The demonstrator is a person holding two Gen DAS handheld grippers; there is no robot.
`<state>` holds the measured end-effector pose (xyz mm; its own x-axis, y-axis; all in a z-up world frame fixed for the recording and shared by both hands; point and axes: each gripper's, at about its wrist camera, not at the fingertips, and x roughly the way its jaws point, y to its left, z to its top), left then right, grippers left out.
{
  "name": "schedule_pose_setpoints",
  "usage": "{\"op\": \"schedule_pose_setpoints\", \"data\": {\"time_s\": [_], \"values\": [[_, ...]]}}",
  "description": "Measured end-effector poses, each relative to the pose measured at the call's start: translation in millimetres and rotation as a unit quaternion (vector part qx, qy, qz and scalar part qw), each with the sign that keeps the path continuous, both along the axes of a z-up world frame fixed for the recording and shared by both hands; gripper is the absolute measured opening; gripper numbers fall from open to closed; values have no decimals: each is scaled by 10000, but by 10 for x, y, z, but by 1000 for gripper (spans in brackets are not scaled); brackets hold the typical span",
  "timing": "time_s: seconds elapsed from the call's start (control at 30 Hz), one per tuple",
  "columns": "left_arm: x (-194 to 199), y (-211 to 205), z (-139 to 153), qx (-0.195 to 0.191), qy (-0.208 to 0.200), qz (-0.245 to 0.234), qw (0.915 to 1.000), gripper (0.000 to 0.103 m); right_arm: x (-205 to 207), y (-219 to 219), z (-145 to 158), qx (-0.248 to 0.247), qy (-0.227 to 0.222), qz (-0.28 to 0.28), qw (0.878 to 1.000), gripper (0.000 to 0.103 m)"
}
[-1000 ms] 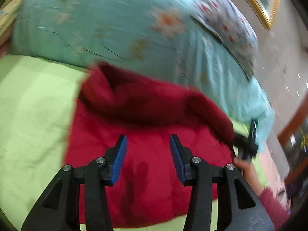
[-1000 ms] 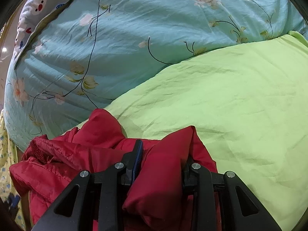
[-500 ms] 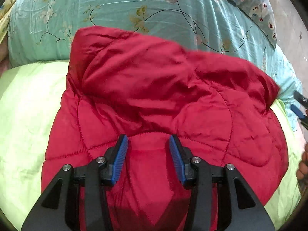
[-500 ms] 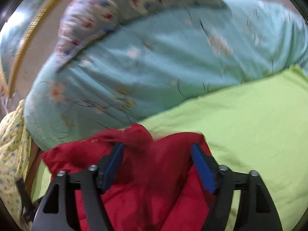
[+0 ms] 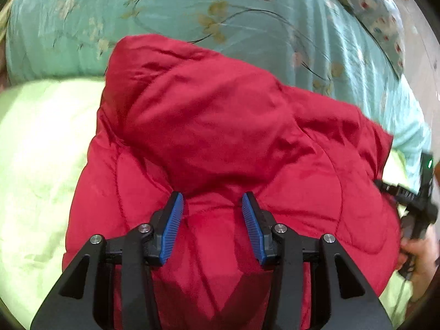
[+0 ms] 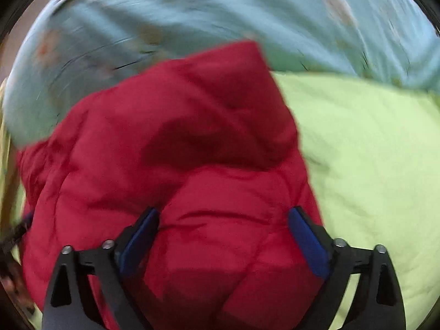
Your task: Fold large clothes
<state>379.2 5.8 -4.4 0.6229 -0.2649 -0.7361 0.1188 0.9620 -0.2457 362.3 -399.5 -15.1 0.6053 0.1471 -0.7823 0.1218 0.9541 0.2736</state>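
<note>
No legible text, label, brand or number anywhere; faint marks on the black gripper body too blurred.

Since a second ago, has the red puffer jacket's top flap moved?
Yes. The red puffer jacket has had its upper part folded toward the floral quilt, off the right gripper, whose jaws are opening.

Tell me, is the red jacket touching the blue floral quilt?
Touching. In the left wrist view, the jacket's raised top fold lies against the quilt, with no green sheet between them.

The puffy red quilted jacket (image 5: pixel 225 148) runs off the lower edge in both views. Behind it, the turquoise floral quilt (image 6: pixel 192 13) is smeared by motion blur in the right wrist view.
</note>
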Motion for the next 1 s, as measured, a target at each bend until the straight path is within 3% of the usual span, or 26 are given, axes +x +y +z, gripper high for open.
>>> {"op": "schedule_pose_setpoints", "data": {"time_s": [0.13, 0.43, 0.73, 0.87, 1.0], "values": [[178, 98, -111, -336, 255, 170, 9990, 42, 58, 18, -61, -45, 55, -51, 10000, 99], [162, 22, -148, -155, 225, 113, 9996, 42, 75, 28, -165, 70, 72, -117, 9999, 99], [-13, 154, 34, -393, 208, 52, 9990, 42, -76, -156, -2, 173, -30, -198, 9996, 98], [-192, 229, 136, -504, 90, 28, 9987, 45, -194, -191, 102, 144, -62, -104, 9998, 98], [-454, 380, 224, -661, -49, 2, 9978, 56, -361, -232, 160, 138, -81, 48, 9999, 98]]}}
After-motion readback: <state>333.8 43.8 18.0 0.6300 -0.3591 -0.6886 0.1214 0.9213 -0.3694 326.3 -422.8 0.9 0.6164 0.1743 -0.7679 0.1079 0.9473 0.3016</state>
